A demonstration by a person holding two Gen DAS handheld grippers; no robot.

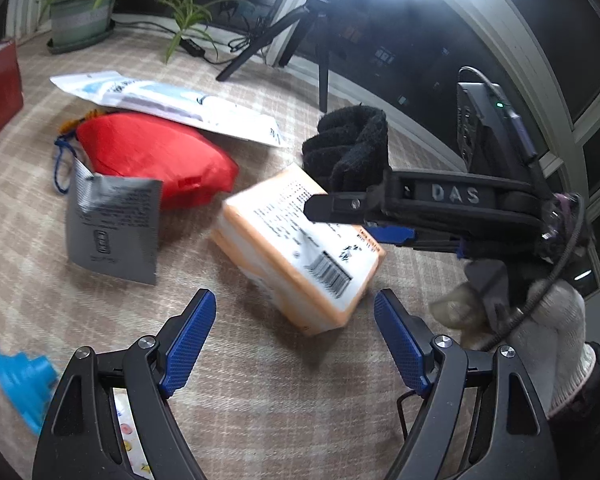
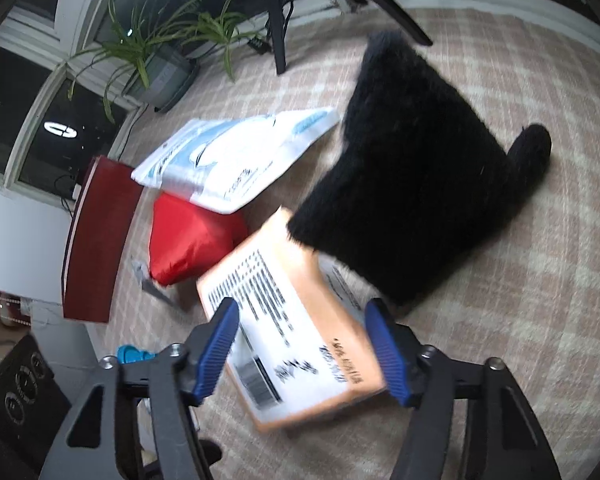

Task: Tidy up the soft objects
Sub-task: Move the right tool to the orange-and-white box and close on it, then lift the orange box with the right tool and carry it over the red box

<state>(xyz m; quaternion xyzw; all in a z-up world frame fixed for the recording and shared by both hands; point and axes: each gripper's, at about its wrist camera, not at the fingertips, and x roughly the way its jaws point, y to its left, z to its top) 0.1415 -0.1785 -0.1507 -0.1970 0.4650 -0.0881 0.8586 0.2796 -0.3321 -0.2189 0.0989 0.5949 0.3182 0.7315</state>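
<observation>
An orange tissue pack (image 1: pixel 300 248) (image 2: pixel 300 312) with a white printed label lies tilted on the checked cloth (image 1: pixel 260 400). My right gripper (image 2: pixel 300 350) (image 1: pixel 340 220) has its blue pads against both long sides of the pack and is shut on it. My left gripper (image 1: pixel 296 340) stands open just in front of the pack, with nothing between its fingers. A black knit mitten (image 2: pixel 412 180) (image 1: pixel 348 148) lies behind the pack, its edge overlapping the pack's far end. A red fabric pouch (image 1: pixel 152 156) (image 2: pixel 188 240) sits to the left.
A white plastic packet (image 1: pixel 168 100) (image 2: pixel 236 156) rests on the pouch, with a grey packet (image 1: pixel 112 224) in front of it. A blue plastic item (image 1: pixel 20 380), a dark red box (image 2: pixel 100 240), a potted plant (image 1: pixel 84 12) and a tripod (image 1: pixel 320 40) ring the area. A white-gloved hand (image 1: pixel 540 320) holds the right gripper.
</observation>
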